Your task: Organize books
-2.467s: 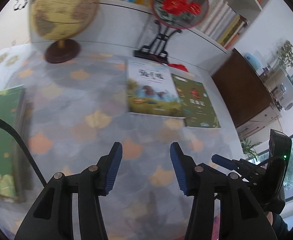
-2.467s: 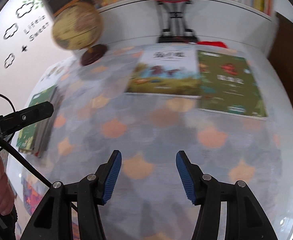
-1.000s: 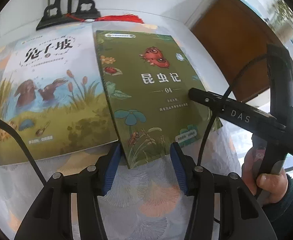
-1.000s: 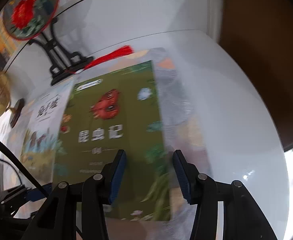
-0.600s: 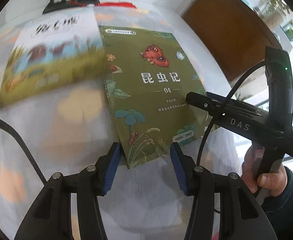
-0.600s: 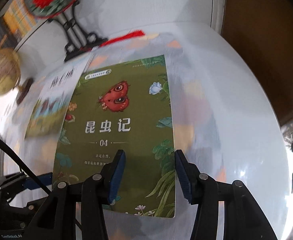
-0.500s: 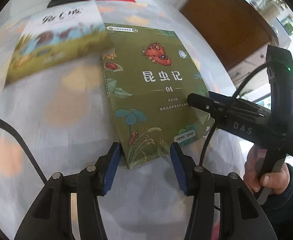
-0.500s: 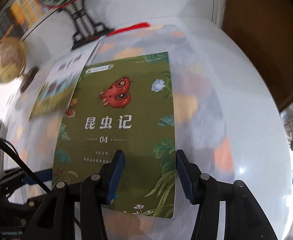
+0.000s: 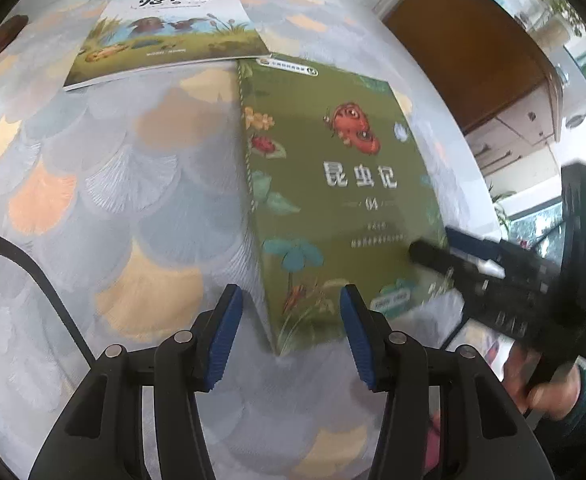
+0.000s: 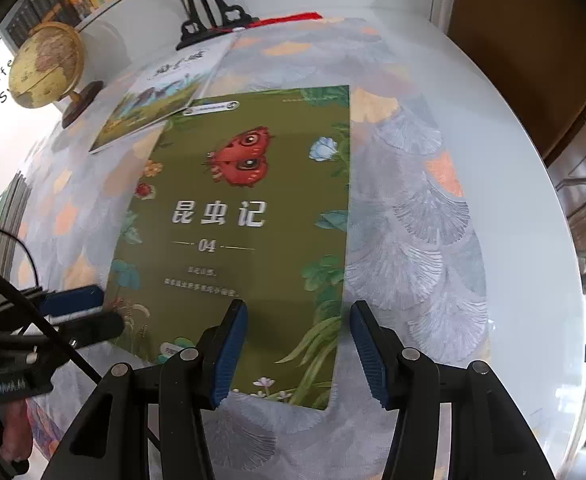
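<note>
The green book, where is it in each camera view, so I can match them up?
Left wrist: green book fills centre-right, its near-left corner between the left tool's fingers.
Right wrist: green book sits centre, its near-right corner between the right tool's fingers.
Shared landmark: the white book beyond it.

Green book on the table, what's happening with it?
A person is working both grippers at the green book, which lies flat on the patterned tablecloth. The left gripper straddles its near left corner, the right gripper its near right edge, both open. Nothing is gripped yet. A second book lies behind it.
</note>
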Tool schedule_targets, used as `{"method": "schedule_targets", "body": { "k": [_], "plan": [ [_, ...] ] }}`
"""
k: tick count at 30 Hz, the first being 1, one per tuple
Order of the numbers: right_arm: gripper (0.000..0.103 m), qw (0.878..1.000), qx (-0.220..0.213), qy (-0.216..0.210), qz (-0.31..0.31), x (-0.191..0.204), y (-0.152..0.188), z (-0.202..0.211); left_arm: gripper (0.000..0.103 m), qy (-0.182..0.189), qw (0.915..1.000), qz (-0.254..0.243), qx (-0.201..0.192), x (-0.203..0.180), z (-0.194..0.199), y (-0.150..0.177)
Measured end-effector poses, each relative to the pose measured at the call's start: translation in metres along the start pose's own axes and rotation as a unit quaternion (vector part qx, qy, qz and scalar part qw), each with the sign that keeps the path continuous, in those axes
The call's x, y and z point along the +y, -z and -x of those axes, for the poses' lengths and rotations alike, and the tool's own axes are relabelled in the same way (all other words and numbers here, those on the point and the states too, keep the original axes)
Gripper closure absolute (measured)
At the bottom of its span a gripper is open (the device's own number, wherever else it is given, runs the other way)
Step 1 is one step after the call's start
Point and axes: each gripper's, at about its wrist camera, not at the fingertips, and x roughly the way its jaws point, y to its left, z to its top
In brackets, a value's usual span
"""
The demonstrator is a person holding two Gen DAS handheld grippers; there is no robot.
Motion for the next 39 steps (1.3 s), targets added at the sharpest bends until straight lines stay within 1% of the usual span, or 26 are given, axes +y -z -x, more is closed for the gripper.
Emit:
{"method": "schedule_targets", "body": {
  "k": [2,4,5,7,8,9,11,12,14,16,18,20,22,24,25,26,27,29,30,32,34,35,36,37,38,39],
  "plan": [
    [0.05,1.0,-0.008,0.004,0.004,0.004,0.002,-0.001,0.056,0.005,1.0,-0.007,-0.004,-0.006,-0.004,-0.004],
    [0.05,1.0,-0.009,0.001,0.004,0.006,0.003,0.0,0.056,-0.002,0.9999,-0.01,-0.008,-0.012,-0.005,-0.006],
    [0.05,1.0,-0.009,0.002,0.002,0.005,0.005,0.001,0.056,0.011,0.9998,-0.01,-0.012,-0.014,-0.004,-0.007],
    [0.05,1.0,-0.011,0.013,0.002,0.001,0.007,0.003,0.056,0.056,0.9981,-0.011,-0.022,-0.017,0.0,-0.013],
    [0.05,1.0,-0.012,0.019,0.001,-0.003,0.01,0.005,0.056,0.087,0.9956,-0.014,-0.032,-0.02,0.007,-0.014],
    [0.05,1.0,-0.011,0.016,-0.004,-0.009,0.013,0.007,0.056,0.114,0.9925,-0.019,-0.039,-0.026,0.014,-0.015],
    [0.05,1.0,-0.007,-0.006,-0.017,-0.019,0.017,0.009,0.056,0.15,0.9873,-0.036,-0.04,-0.037,0.021,-0.017],
    [0.05,1.0,-0.007,-0.012,-0.02,-0.022,0.018,0.01,0.057,0.149,0.9872,-0.042,-0.038,-0.04,0.018,-0.02],
    [0.049,1.0,-0.011,-0.012,-0.023,-0.023,0.021,0.01,0.062,0.122,0.9908,-0.049,-0.032,-0.043,0.002,-0.027],
    [0.042,0.999,-0.017,-0.014,-0.026,-0.02,0.022,0.009,0.079,0.097,0.994,-0.046,-0.019,-0.039,-0.015,-0.03],
    [0.036,0.999,-0.021,-0.013,-0.025,-0.016,0.024,0.008,0.086,0.075,0.9961,-0.044,-0.012,-0.036,-0.026,-0.032],
    [0.036,1.0,-0.022,-0.009,-0.018,-0.014,0.025,0.008,0.087,0.088,0.996,-0.015,-0.002,-0.032,-0.037,-0.036],
    [0.035,1.0,-0.017,-0.013,-0.016,-0.016,0.025,0.009,0.094,0.129,0.9914,0.022,0.002,-0.023,-0.037,-0.04],
    [0.033,0.999,-0.003,-0.027,-0.019,-0.021,0.026,0.01,0.095,0.206,0.9756,0.075,0.012,-0.014,-0.033,-0.047],
    [0.032,0.999,0.0,-0.039,-0.027,-0.025,0.027,0.012,0.094,0.226,0.9699,0.088,0.015,-0.012,-0.034,-0.048],
    [0.027,0.997,0.004,-0.057,-0.043,-0.032,0.027,0.014,0.094,0.247,0.9635,0.101,0.017,-0.009,-0.034,-0.05],
    [0.021,0.995,0.006,-0.083,-0.063,-0.04,0.029,0.014,0.095,0.271,0.9552,0.119,0.019,-0.004,-0.034,-0.054],
    [0.015,0.979,0.01,-0.166,-0.118,-0.063,0.031,0.011,0.095,0.31,0.9373,0.158,0.024,0.004,-0.036,-0.056],
    [0.014,0.969,0.006,-0.2,-0.147,-0.075,0.032,0.009,0.095,0.317,0.9331,0.167,0.025,0.004,-0.037,-0.057],
    [0.013,0.949,0.001,-0.249,-0.195,-0.093,0.034,0.005,0.095,0.32,0.9317,0.171,0.026,0.004,-0.039,-0.06],
    [0.013,0.925,-0.006,-0.297,-0.236,-0.108,0.037,-0.002,0.095,0.334,0.9243,0.181,0.04,0.007,-0.042,-0.06],
    [0.015,0.917,-0.007,-0.314,-0.247,-0.113,0.038,-0.005,0.095,0.346,0.917,0.192,0.049,0.012,-0.042,-0.059],
    [0.023,0.912,-0.009,-0.322,-0.255,-0.116,0.038,-0.006,0.095,0.347,0.9156,0.195,0.055,0.016,-0.04,-0.058],
    [0.031,0.909,-0.009,-0.324,-0.262,-0.12,0.038,-0.007,0.095,0.337,0.9214,0.185,0.057,0.015,-0.038,-0.057],
    [0.047,0.909,-0.009,-0.32,-0.265,-0.122,0.037,-0.008,0.095,0.324,0.9283,0.173,0.059,0.011,-0.034,-0.056],
    [0.053,0.91,-0.004,-0.32,-0.262,-0.12,0.038,-0.009,0.095,0.315,0.9318,0.169,0.06,0.01,-0.034,-0.055]
  ]
}}
